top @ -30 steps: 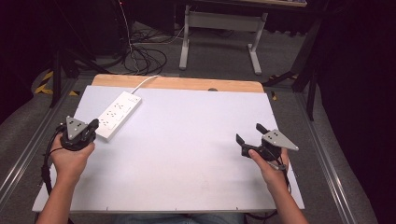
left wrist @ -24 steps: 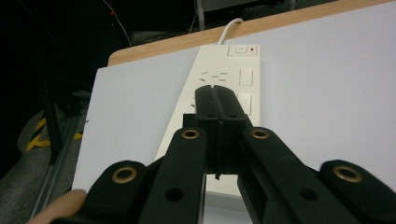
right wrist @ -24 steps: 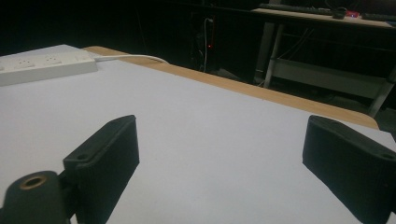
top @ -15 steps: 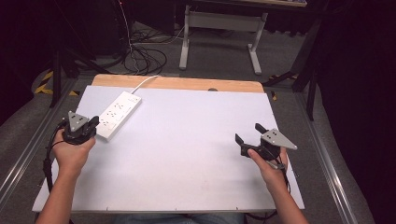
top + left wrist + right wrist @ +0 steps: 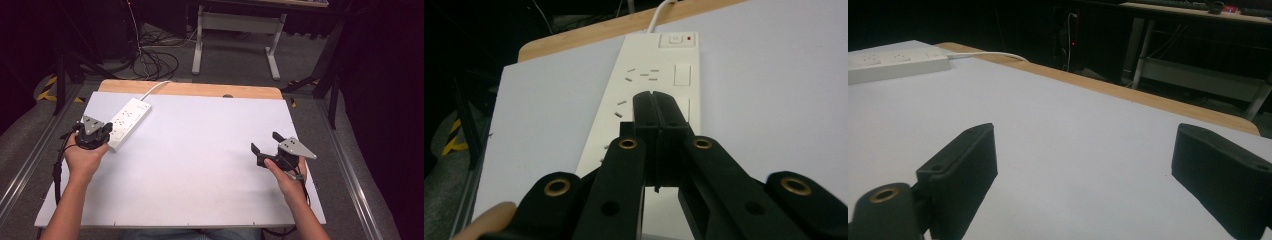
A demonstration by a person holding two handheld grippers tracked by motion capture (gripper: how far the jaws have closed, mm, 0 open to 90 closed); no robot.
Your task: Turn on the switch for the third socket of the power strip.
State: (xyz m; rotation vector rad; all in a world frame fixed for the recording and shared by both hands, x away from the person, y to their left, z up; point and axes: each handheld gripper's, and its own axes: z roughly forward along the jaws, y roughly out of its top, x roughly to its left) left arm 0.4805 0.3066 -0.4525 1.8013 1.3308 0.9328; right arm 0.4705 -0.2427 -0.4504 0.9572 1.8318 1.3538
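A white power strip (image 5: 128, 120) lies slantwise at the far left of the white tabletop (image 5: 200, 165), and its cable runs off the back edge. My left gripper (image 5: 102, 131) hovers over the strip's near end with both jaws pressed together and nothing between them. The left gripper view has those closed jaws (image 5: 655, 107) above the power strip (image 5: 664, 70), short of its switch (image 5: 678, 40). My right gripper (image 5: 265, 141) is held at the right side of the table, open, pointing left and away. Its wide-spread jaws (image 5: 1088, 165) frame bare white surface.
A strip of wooden table edge (image 5: 200, 90) runs along the back. Behind the table, on the floor, are a tangle of cables (image 5: 150, 60) and a white desk frame (image 5: 235, 30). Metal rails (image 5: 350, 175) flank the table on either side.
My left gripper has crept a little forward and right, onto the near end of the power strip. The right gripper has stayed where it was.
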